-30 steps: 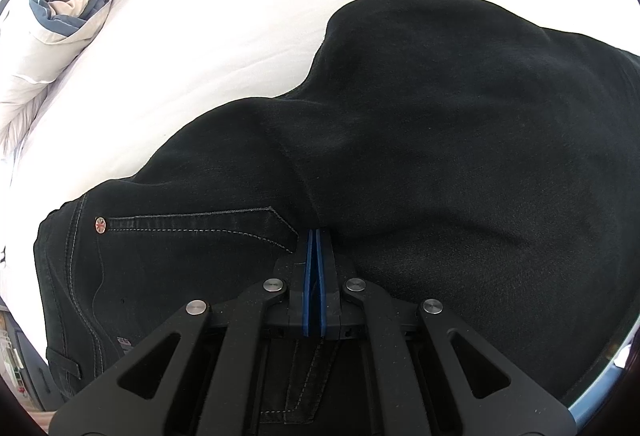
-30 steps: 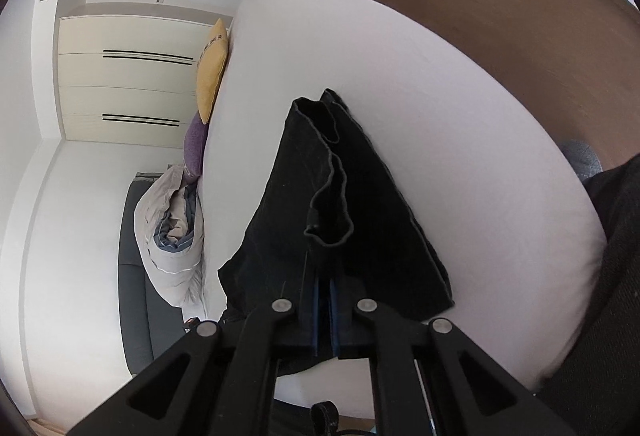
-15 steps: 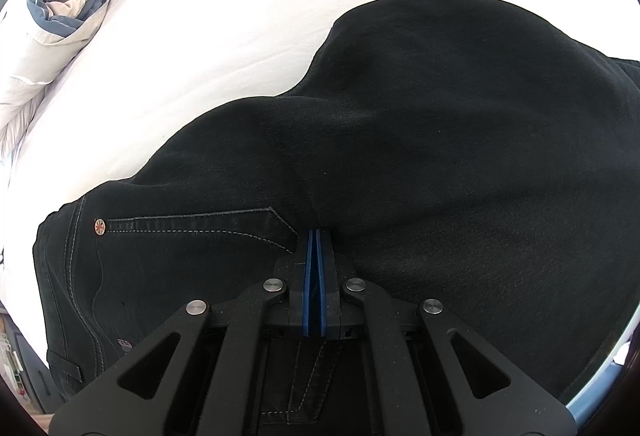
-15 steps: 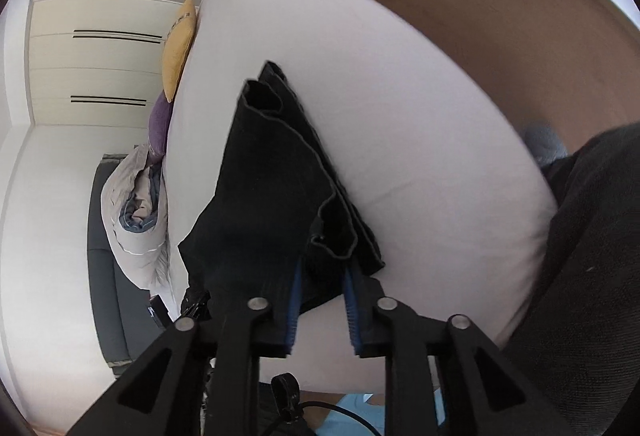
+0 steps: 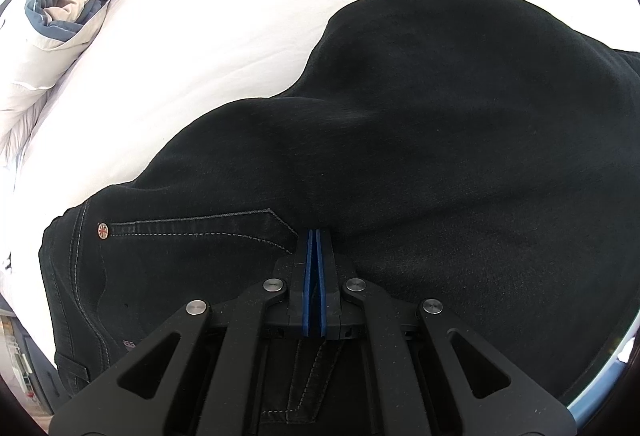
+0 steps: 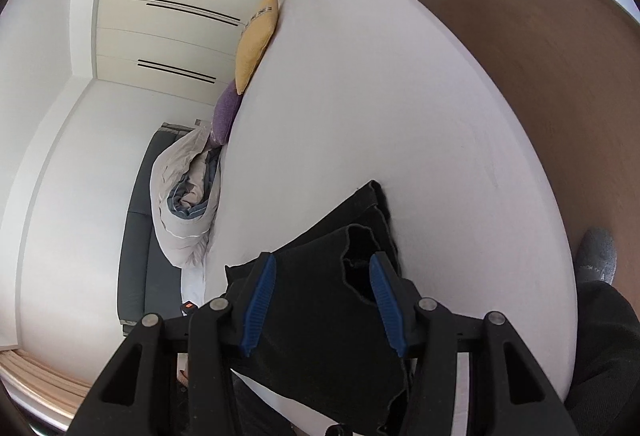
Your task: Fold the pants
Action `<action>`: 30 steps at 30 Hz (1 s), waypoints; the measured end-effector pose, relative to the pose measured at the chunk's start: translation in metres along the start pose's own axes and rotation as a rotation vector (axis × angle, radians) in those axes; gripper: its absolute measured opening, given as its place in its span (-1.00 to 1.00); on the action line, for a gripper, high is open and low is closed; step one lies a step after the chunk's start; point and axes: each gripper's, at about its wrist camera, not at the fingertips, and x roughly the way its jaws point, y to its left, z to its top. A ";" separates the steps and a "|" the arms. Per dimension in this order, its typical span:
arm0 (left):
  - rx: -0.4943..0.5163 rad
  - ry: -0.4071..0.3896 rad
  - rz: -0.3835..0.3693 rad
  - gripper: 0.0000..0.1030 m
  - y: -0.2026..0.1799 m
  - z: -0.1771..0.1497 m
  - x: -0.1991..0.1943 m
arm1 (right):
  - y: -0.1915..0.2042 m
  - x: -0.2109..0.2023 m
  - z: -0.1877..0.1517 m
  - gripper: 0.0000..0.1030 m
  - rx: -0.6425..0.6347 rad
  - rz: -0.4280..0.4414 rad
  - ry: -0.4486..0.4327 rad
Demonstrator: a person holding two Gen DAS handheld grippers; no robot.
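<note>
Two grippers are working over one pair of black pants [image 5: 440, 139] that is lying on a white bed [image 5: 240, 15], close to its near edge. Left gripper [image 5: 314, 236] is pointing steeply down with its blue pads pressed together, tips sitting at a fold of the fabric just beside the stitched pocket edge [image 5: 200, 226] and its copper rivet [image 5: 103, 230]; whether cloth is pinched between the pads cannot be told. Right gripper [image 6: 322, 278] is opening, blue pads [image 6: 260, 300] standing well apart, the leg hems [image 6: 360, 236] lying between and beyond them without either pad pressing on them. In the right wrist view, the pant legs are lying doubled over. A yellow pillow [image 6: 256, 43], a purple pillow [image 6: 226, 111] and a bundled duvet [image 6: 188, 203] are sitting along the bed's far side. A grey sock [image 6: 598, 254] is showing at right.
</note>
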 end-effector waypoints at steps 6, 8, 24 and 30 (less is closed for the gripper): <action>0.007 0.005 0.006 -0.97 -0.003 0.002 0.001 | -0.004 0.016 0.002 0.04 0.013 0.103 0.082; 0.008 0.006 0.010 -0.97 -0.004 0.002 0.001 | 0.003 0.020 0.002 0.04 -0.006 0.123 0.101; 0.022 0.005 0.030 -0.97 -0.009 0.003 0.000 | -0.005 0.070 0.023 0.04 0.099 0.214 0.186; 0.027 -0.002 0.037 -0.97 -0.012 0.000 0.001 | 0.021 0.048 0.023 -0.87 -0.054 0.174 -0.016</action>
